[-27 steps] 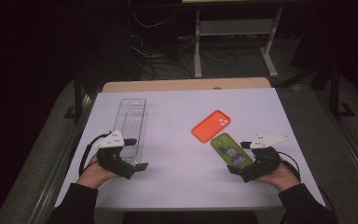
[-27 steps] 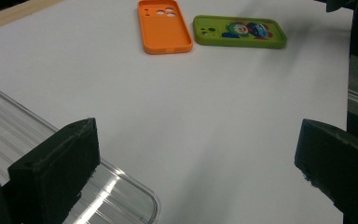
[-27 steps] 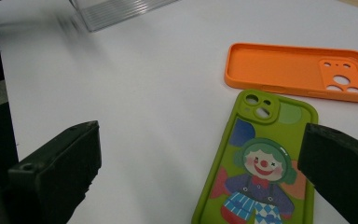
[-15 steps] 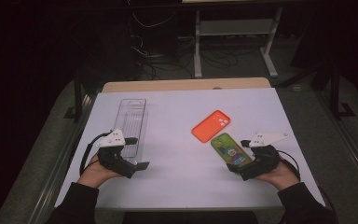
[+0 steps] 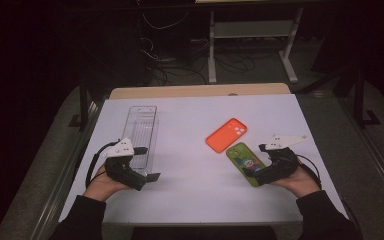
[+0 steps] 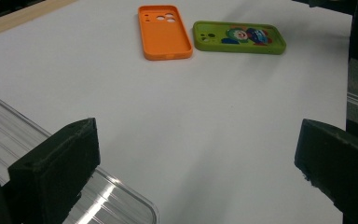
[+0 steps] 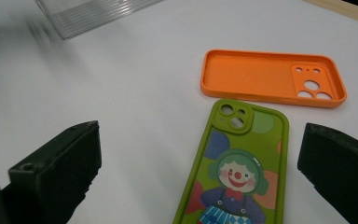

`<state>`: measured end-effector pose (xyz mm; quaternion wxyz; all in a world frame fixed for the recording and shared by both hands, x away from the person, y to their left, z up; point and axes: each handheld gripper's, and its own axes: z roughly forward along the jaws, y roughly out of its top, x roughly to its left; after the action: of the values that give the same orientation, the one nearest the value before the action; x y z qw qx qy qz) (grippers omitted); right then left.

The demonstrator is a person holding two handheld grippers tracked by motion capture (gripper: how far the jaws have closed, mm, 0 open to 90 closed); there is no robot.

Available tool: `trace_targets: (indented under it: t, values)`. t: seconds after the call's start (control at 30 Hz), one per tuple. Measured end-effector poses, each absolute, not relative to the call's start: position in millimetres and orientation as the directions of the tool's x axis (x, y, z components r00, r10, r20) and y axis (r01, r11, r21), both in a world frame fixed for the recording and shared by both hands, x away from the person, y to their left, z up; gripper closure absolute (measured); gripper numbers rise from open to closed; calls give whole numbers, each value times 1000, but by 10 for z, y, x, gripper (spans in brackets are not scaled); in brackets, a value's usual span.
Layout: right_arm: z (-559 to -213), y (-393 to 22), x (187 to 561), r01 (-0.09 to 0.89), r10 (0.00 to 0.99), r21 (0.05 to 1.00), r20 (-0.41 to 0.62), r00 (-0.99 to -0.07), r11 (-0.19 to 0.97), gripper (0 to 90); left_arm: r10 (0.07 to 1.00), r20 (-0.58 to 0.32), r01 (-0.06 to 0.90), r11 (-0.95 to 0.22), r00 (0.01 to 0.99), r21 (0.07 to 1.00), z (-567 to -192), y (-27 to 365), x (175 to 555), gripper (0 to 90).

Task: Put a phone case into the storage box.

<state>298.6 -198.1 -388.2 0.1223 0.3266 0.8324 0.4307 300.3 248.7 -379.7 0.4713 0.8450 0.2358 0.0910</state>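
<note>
Left gripper [image 5: 147, 176] rests low on the white table [image 5: 190, 195] with its jaws wide apart and nothing between them, right by the near end of the clear tray [image 5: 141, 135]. Across the table lie the orange phone case [image 5: 226, 134] and the green phone case [image 5: 246, 163], side by side and almost touching. Right gripper [image 5: 247, 172] points at the green case, jaws spread and holding nothing, so picking up that case looks like the job now. To do it well, the right hand should come in low, put one jaw on each long side of the green case, and squeeze softly so it does not slide into the orange one. From high up it is hard to see if the right jaws touch the green case. Its near end is cut off in the right gripper view, and the tray's far corner there is blurry.
</note>
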Motion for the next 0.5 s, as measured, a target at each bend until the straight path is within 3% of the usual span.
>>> trace_targets:
  t: [0.5]
  values:
    - [-3786, -1968, 3117, 447, 677, 799, 69, -733, 402, 0, 478, -70, 312, -449, 875, 837, -3805, 2466, 2999, 0]
